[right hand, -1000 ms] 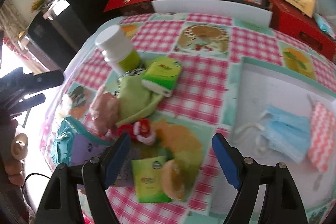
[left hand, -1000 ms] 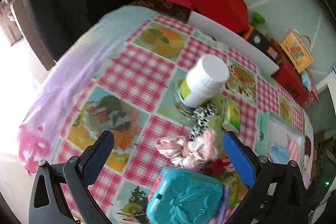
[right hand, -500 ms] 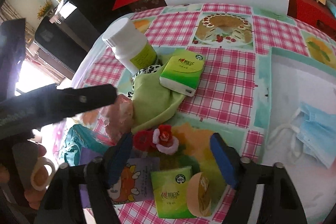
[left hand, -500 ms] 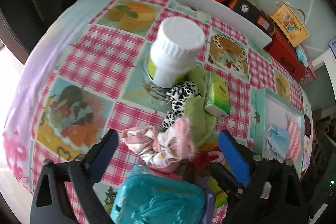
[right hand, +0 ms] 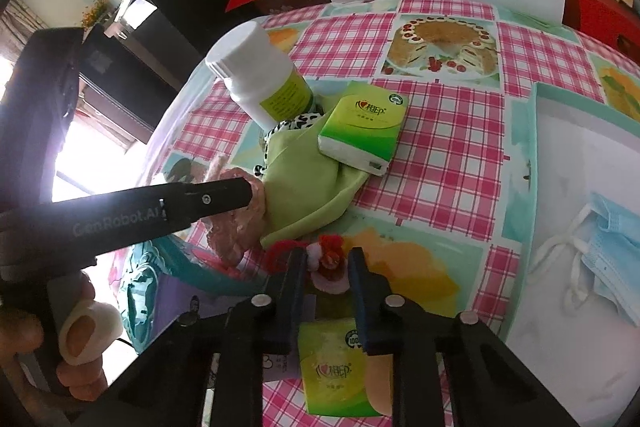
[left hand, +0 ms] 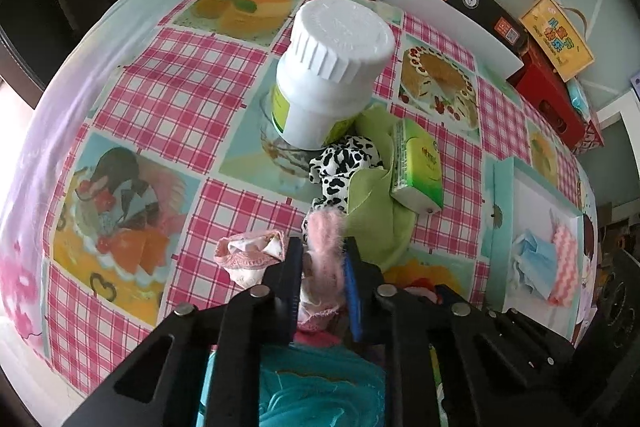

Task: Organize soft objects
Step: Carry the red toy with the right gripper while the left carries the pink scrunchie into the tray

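A pink fluffy cloth with a frilly pink-white part lies in a heap of soft things on the checked tablecloth. My left gripper is closing, its pads pressing the cloth from both sides. In the right wrist view the same cloth shows under the left gripper's black finger. My right gripper is closing too, its pads squeezing a small red-and-white hair tie. Behind them lie a green cloth and a cow-print cloth.
A white bottle stands behind the heap, a green tissue pack on the green cloth. A teal-rimmed white tray at right holds a blue face mask. A teal pouch and another tissue pack lie under the grippers. Red boxes line the far edge.
Both grippers went from wide open to pinched. The left one dropped forward onto the pink cloth and took hold of it. The right one closed on the red-and-white hair tie.
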`<action>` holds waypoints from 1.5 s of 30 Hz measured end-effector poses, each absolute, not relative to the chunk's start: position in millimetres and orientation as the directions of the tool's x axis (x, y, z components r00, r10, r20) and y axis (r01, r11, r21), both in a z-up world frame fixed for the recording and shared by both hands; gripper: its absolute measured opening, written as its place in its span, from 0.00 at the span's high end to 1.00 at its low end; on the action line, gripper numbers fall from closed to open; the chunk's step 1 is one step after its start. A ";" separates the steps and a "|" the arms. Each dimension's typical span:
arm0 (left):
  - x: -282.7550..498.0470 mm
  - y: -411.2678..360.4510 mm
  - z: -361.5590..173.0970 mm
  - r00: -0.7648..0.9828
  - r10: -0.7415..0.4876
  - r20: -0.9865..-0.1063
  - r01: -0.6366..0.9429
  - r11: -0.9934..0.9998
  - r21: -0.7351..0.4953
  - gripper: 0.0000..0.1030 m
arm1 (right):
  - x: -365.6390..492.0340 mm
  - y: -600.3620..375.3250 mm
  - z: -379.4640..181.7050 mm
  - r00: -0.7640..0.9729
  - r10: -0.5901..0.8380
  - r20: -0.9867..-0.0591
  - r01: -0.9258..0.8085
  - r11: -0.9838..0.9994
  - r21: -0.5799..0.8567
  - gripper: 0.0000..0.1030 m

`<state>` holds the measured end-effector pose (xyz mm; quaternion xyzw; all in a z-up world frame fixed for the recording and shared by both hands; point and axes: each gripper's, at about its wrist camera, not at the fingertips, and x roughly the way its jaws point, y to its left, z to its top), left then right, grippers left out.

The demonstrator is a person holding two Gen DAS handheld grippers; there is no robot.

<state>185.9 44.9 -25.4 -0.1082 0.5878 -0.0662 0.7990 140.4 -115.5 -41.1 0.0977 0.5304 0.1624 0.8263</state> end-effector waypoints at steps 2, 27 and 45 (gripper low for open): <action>184.5 47.7 -23.2 0.311 -0.234 -0.921 -0.025 0.967 -0.254 0.88 | 140.3 -116.4 -41.4 0.382 0.377 -0.844 -0.166 0.926 0.338 0.83; 151.9 40.2 85.2 0.564 -0.268 -0.781 0.068 0.958 -0.280 0.90 | 118.8 -152.8 17.7 0.535 0.409 -0.740 -0.169 0.909 0.381 0.85; 149.9 -65.7 107.8 0.545 -0.415 -0.728 0.310 0.907 -0.285 0.90 | 80.3 -281.6 64.2 0.712 0.167 -0.682 0.108 0.933 0.342 0.85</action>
